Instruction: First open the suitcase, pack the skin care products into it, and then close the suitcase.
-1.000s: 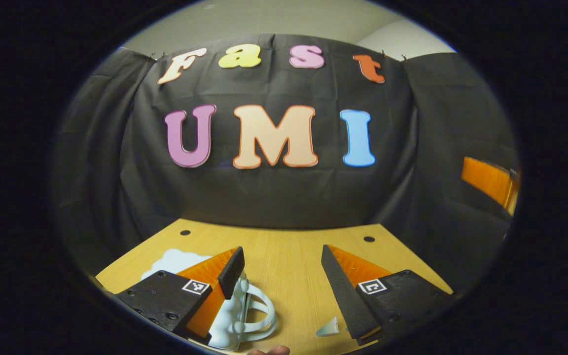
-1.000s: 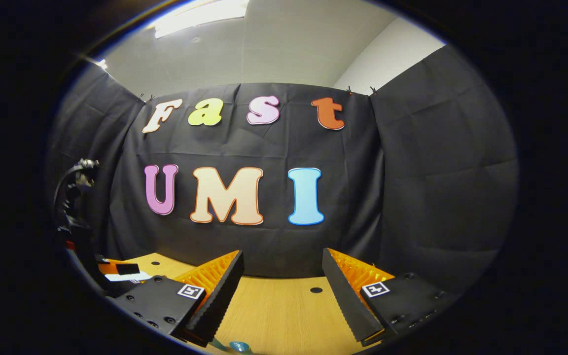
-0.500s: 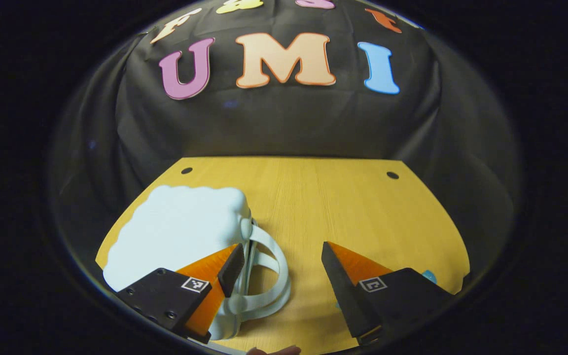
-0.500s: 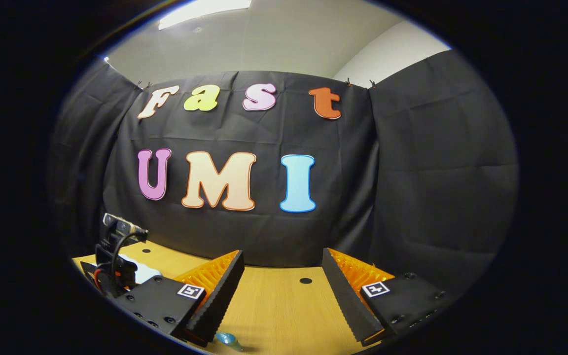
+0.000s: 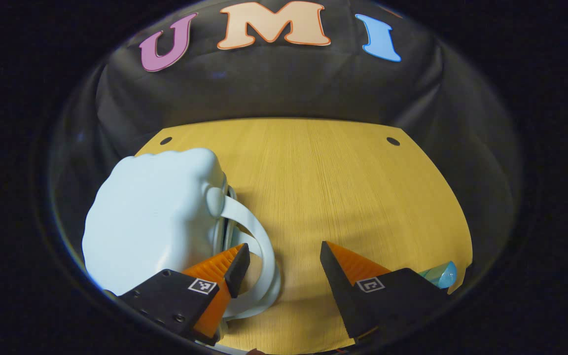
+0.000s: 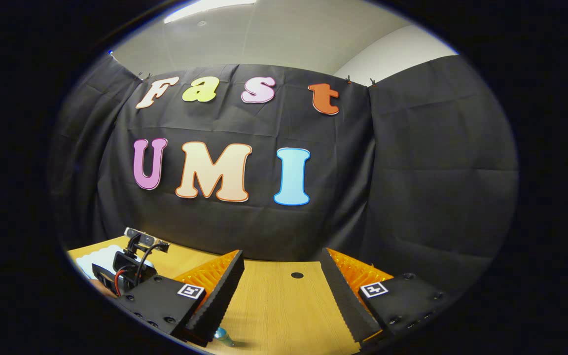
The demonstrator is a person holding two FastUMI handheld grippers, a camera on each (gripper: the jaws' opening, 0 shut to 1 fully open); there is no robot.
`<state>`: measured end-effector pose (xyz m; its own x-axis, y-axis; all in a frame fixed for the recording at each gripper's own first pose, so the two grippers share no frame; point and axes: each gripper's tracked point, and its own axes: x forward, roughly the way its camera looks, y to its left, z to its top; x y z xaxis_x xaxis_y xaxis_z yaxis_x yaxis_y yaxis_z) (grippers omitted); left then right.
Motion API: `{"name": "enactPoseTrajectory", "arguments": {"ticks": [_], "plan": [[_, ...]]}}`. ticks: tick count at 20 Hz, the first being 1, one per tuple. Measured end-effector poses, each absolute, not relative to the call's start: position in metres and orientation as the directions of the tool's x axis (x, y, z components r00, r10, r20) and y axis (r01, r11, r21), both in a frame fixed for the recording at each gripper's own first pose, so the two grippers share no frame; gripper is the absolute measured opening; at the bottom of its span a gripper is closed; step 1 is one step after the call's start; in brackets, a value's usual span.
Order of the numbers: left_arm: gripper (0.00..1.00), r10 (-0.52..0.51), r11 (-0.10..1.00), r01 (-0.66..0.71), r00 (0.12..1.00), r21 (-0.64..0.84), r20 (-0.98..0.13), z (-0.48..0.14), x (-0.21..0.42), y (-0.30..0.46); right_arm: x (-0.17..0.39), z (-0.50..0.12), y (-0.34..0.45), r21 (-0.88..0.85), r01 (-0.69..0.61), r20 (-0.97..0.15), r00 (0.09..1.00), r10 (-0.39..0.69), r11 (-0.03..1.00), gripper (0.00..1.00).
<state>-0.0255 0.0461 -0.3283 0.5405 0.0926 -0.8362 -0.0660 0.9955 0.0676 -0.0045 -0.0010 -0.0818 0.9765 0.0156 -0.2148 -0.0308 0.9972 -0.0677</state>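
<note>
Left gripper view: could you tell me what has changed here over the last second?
The left gripper has tipped down toward the table, bringing the pale suitcase into fuller sight, and one finger now sits at its handle. Nothing was gripped. Both grippers stayed open; the right gripper barely moved.

The teal bottle sits half hidden behind a finger — in the right gripper view, perhaps its cap.
</note>
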Motion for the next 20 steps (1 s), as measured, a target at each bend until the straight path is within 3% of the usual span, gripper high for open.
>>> {"name": "enactPoseTrajectory", "arguments": {"ticks": [4, 6, 7, 8, 9, 16, 20], "plan": [[0.77, 0.084, 0.995, -0.093, 0.479, 0.045, -0.874, -0.344, -0.028, 0.049, -0.009, -0.082, -0.002, -0.078, -0.025, -0.211, 0.977, 0.008, 0.997, 0.98], [0.58, 0.104, 0.992, -0.106, 0.461, 0.062, -0.881, -0.349, -0.029, 0.058, -0.01, -0.081, -0.004, -0.084, -0.022, -0.208, 0.978, 0.004, 0.996, 0.98], [0.38, 0.119, 0.991, -0.112, 0.453, 0.075, -0.884, -0.351, -0.03, 0.063, -0.011, -0.08, -0.005, -0.084, -0.02, -0.205, 0.979, 0.002, 0.996, 0.98], [0.3, 0.119, 0.991, -0.115, 0.442, 0.075, -0.889, -0.352, -0.031, 0.065, -0.013, -0.079, -0.005, -0.083, -0.017, -0.202, 0.979, 0.0, 0.996, 0.98], [0.15, 0.104, 0.993, -0.103, 0.427, 0.066, -0.898, -0.351, -0.033, 0.063, -0.013, -0.079, -0.006, -0.08, -0.017, -0.2, 0.98, 0.0, 0.997, 0.98], [0.01, 0.092, 0.992, 0.032, 0.467, 0.121, -0.88, -0.315, -0.03, 0.057, -0.013, -0.078, 0.008, -0.058, -0.051, -0.193, 0.98, 0.039, 0.997, 0.98], [0.0, 0.065, 0.996, 0.026, 0.508, 0.091, -0.859, -0.279, -0.034, 0.062, -0.013, -0.08, 0.026, -0.054, -0.095, -0.193, 0.978, 0.083, 0.994, 0.98]]}}
